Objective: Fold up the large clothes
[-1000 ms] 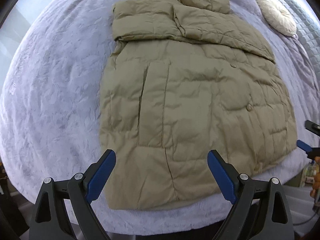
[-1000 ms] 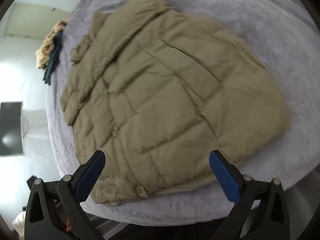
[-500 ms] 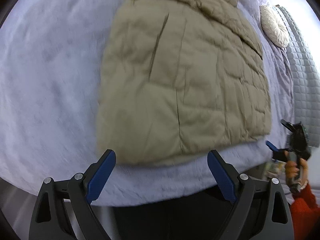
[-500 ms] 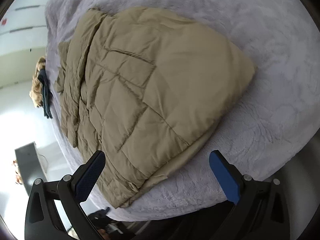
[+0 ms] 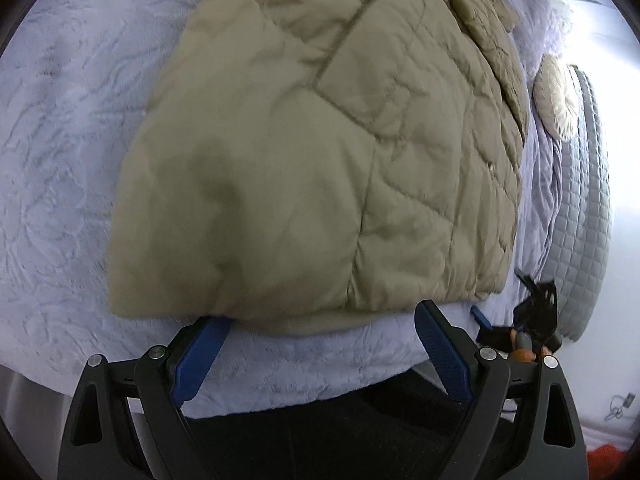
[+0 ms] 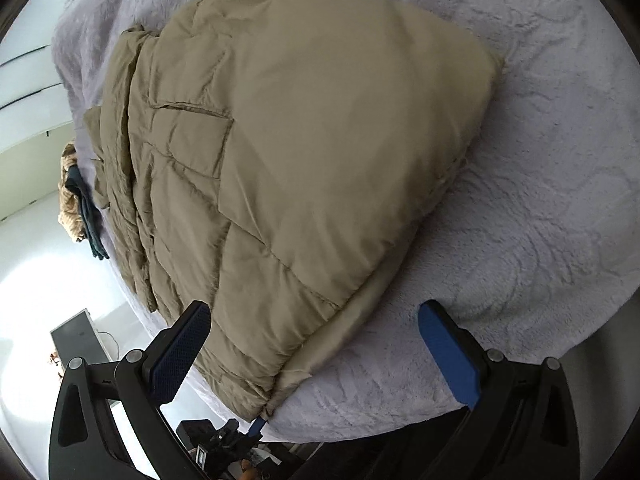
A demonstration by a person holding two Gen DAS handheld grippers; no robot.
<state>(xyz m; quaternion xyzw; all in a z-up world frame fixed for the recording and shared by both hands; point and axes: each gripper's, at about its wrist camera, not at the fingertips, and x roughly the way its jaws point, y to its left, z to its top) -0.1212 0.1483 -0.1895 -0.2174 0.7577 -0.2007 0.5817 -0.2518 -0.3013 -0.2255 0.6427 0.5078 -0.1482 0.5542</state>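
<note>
Jacket (image 5: 304, 152), one only, tan and quilted, lies flat on the bed (image 5: 60, 160) with its bottom hem toward the near bed edge and its collar end far away, so its long axis runs away from both cameras. Left gripper (image 5: 320, 344) sits just beside the hem, jaws wide with nothing between them; the left blue pad (image 5: 200, 354) is right at the hem's left corner, apparently touching or slipping under it, the right pad (image 5: 442, 354) just off the hem on bare bed cover. Right gripper (image 6: 320, 356) is at the opposite hem corner (image 6: 264, 404), jaws wide too, empty; hem edge runs between the two pads, left pad (image 6: 180, 350) overlapping the fabric in view, contact unclear. Both grippers look about equally near, one per bottom corner. Likely step: pinch both hem corners, then carry the hem up toward the collar for a crosswise fold; not yet gripped. Puffy fill may slip from a shallow bite.

Count: one jacket, two grippers, one round cushion (image 5: 556, 100) at the bed's far right, one small pile of clothes (image 6: 78, 204) at the far bed edge.
</note>
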